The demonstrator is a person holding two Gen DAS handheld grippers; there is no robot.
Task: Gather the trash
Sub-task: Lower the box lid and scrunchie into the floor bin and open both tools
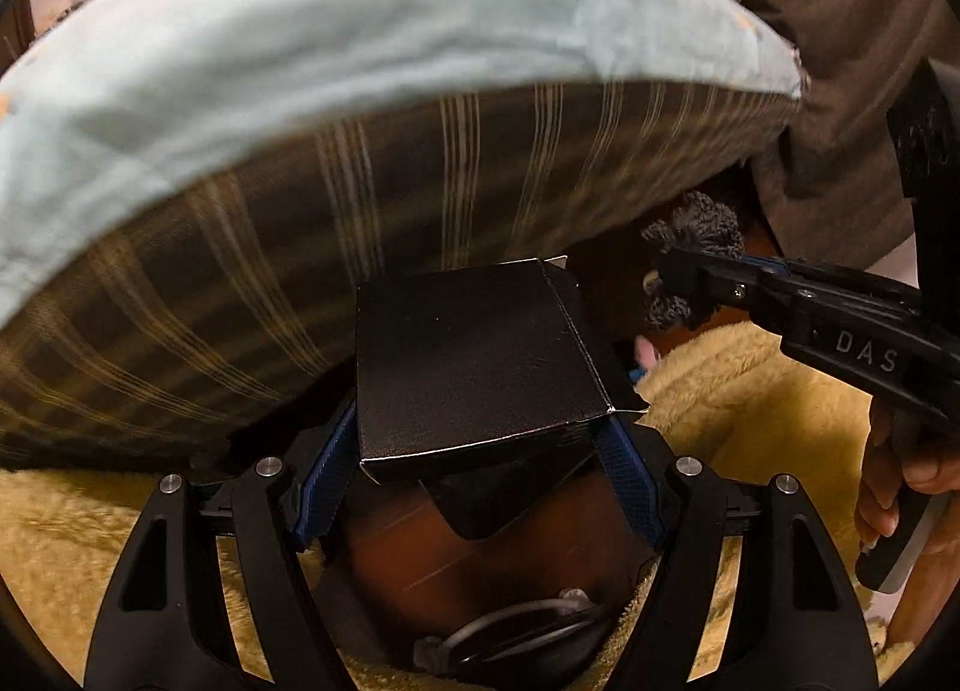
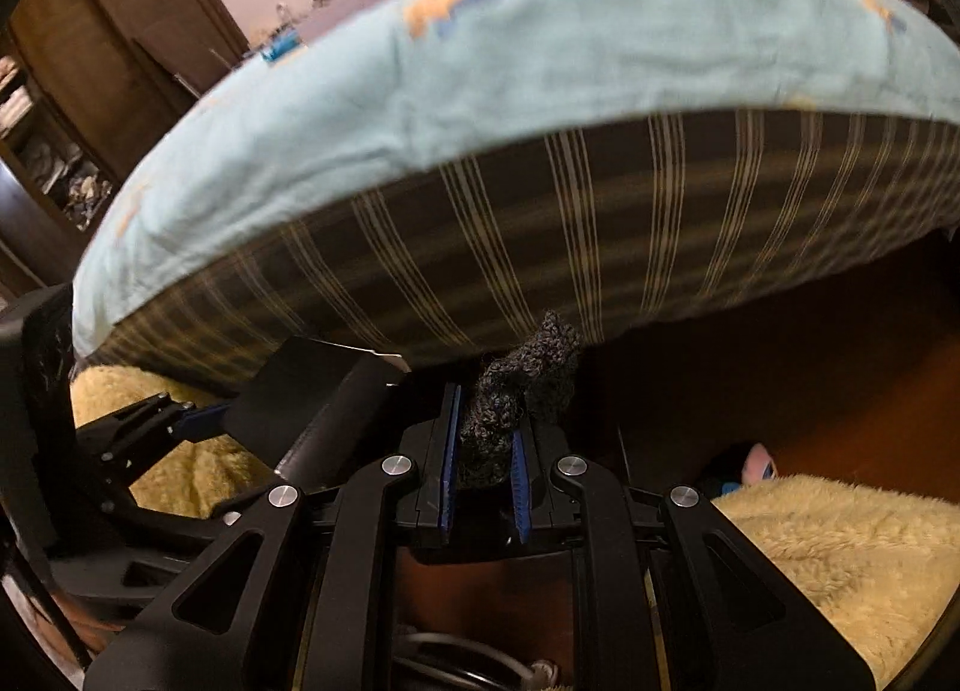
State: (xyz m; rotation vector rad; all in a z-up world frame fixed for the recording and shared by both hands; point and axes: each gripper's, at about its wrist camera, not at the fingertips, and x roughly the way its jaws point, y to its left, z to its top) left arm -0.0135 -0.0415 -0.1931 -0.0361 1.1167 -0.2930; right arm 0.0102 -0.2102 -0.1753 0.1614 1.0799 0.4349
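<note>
Already both pieces of trash are in hand, so the coming move seems to turn on where they go, not on reaching them. The black box point(image 1: 474, 367) sits squarely between the left gripper's point(image 1: 480, 451) jaws, its flat faces against the blue pads point(image 1: 327, 481), its long axis running away from the camera toward the bed. It is matte black card with worn pale edges and a flap open at the underside; light and stiff, I judge, though easy to crush. The grey knitted scrap point(image 2: 516, 403) stands up out of the right gripper point(image 2: 483, 487), whose jaws are clenched nearly together on its lower end; it is soft, nubbly and bunched, its top flopping toward the mattress.

Seen from the left wrist, the right gripper lies just to the right of the box and a little beyond it. Behind both rises the striped side of the mattress point(image 2: 600, 223) under a pale blue sheet point(image 1: 300, 49). Below lie a yellow fleece blanket point(image 2: 840, 559) and dark wooden floor point(image 1: 420, 559). No bin shows in either view.
</note>
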